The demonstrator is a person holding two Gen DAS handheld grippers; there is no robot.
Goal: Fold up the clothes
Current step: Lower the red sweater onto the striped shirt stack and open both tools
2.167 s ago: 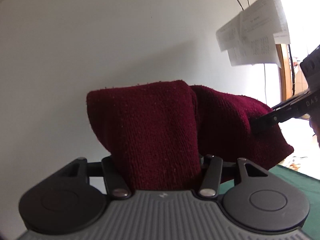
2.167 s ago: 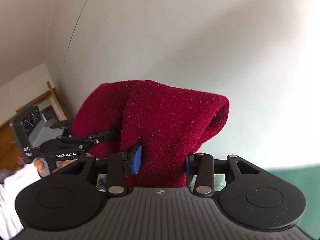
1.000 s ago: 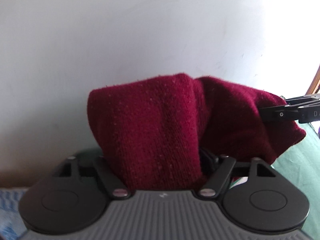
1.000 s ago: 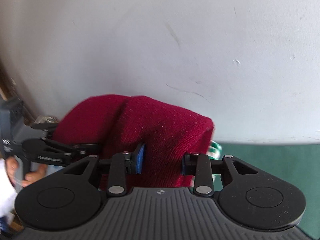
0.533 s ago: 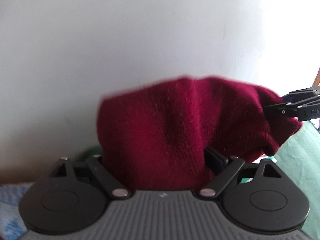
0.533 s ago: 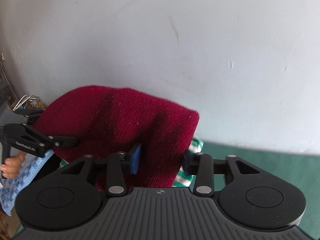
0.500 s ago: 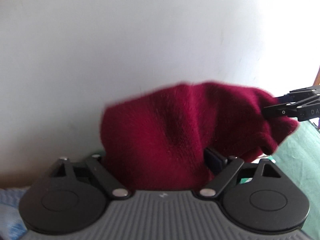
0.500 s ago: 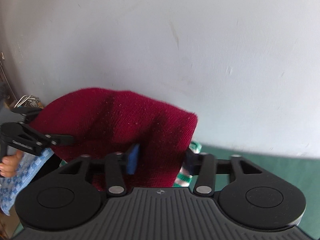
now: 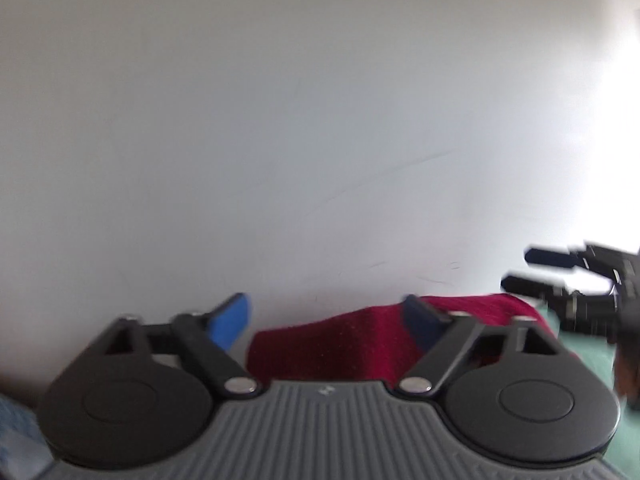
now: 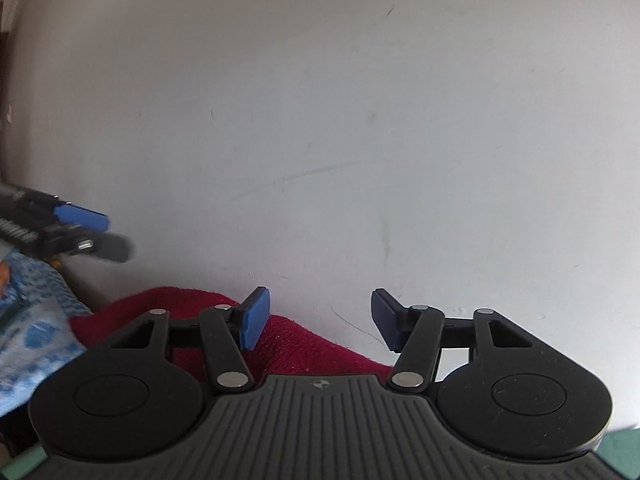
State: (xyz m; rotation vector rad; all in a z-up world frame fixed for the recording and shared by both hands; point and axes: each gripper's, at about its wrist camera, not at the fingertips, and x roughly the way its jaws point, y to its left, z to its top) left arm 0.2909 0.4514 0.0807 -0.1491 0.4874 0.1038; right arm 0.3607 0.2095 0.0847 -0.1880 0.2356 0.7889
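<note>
Both grippers are standing wide with nothing between their fingers: the left gripper, just narrowing, and the right gripper. The maroon knitted garment is lying low in frame on the green tabletop; both should be lifting clear without snagging it.

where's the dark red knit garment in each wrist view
Left wrist view: the dark red knit garment lies low at centre, behind the left gripper, running right.
Right wrist view: the garment lies low, left of centre, under the right gripper.
Shared landmark: the white wall behind it.
</note>
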